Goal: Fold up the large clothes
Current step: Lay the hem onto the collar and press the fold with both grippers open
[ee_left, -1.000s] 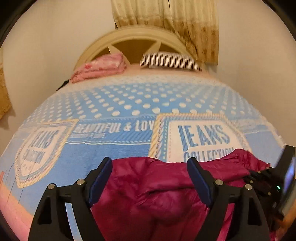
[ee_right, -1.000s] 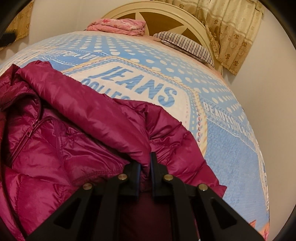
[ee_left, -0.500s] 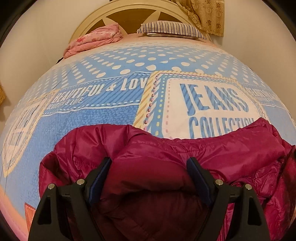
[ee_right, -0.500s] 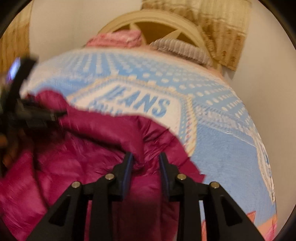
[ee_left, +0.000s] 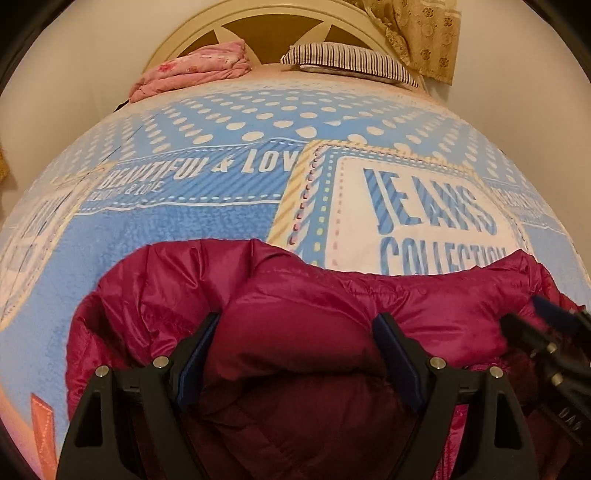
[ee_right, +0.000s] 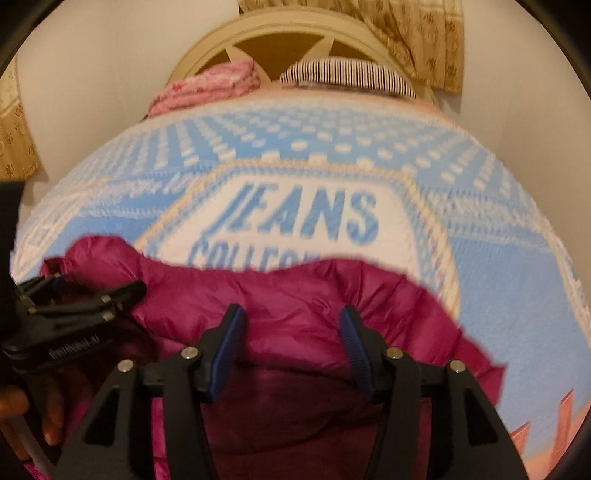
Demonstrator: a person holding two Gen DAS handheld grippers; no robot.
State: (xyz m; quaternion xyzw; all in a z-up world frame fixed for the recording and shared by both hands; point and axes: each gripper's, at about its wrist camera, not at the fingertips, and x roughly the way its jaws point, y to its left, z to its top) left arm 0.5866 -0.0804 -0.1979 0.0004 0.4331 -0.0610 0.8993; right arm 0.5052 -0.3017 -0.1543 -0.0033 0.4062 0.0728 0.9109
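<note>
With both the left gripper point(ee_left: 295, 354) and right gripper point(ee_right: 291, 343) spread wide and holding nothing, the puffy jacket point(ee_left: 314, 306) bunched at the frame's bottom on the bed point(ee_left: 177, 229) could spring back unfolded.

Lying bunched across the near bed point(ee_left: 177, 236): magenta jacket point(ee_left: 332, 306), blocking low passage. Beyond it, spreading bare blanket. Standing far off at the headboard point(ee_left: 277, 22): pink bundle point(ee_left: 195, 70), striped pillow point(ee_left: 347, 61).
</note>
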